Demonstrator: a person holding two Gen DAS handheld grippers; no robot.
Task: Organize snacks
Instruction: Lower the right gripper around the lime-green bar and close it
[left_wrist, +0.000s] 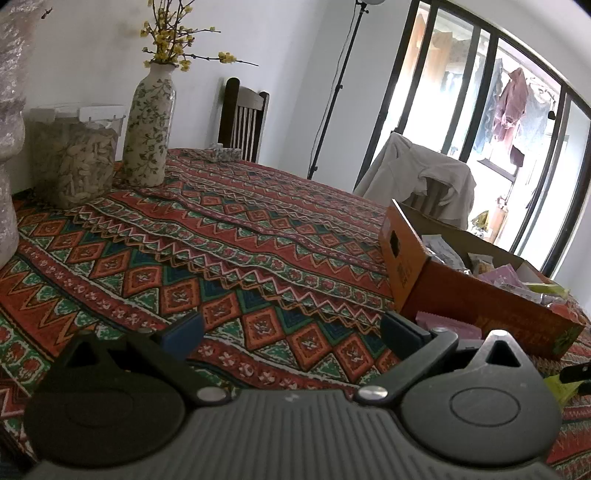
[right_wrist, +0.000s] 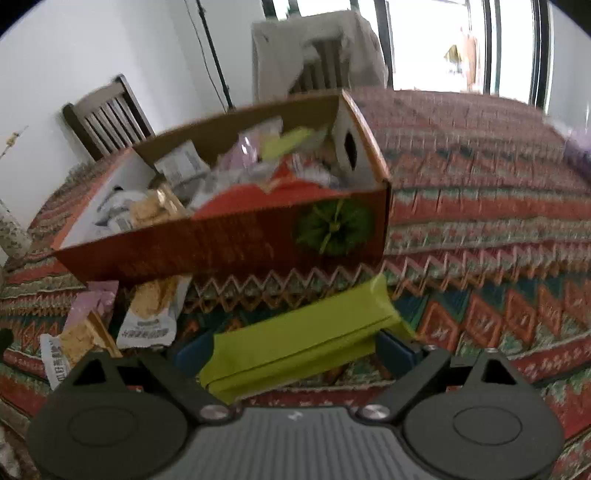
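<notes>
An orange-red cardboard box (right_wrist: 229, 240) filled with several snack packets stands on the patterned tablecloth; it also shows at the right of the left wrist view (left_wrist: 443, 291). My right gripper (right_wrist: 295, 347) holds a lime-green snack packet (right_wrist: 295, 339) between its blue pads, just in front of the box and above the cloth. Loose packets lie left of it: a pink one (right_wrist: 92, 302) and cracker packets (right_wrist: 151, 314). My left gripper (left_wrist: 291, 332) is open and empty over the cloth, left of the box. A pink packet (left_wrist: 447, 326) lies by the box's near wall.
A floral vase (left_wrist: 149, 125) with yellow flowers and a clear jar of snacks (left_wrist: 74, 162) stand at the far left of the table. A bubble-wrapped object (left_wrist: 7, 147) is at the left edge. Wooden chairs (left_wrist: 242, 118), one draped with cloth (left_wrist: 421, 177), stand behind the table.
</notes>
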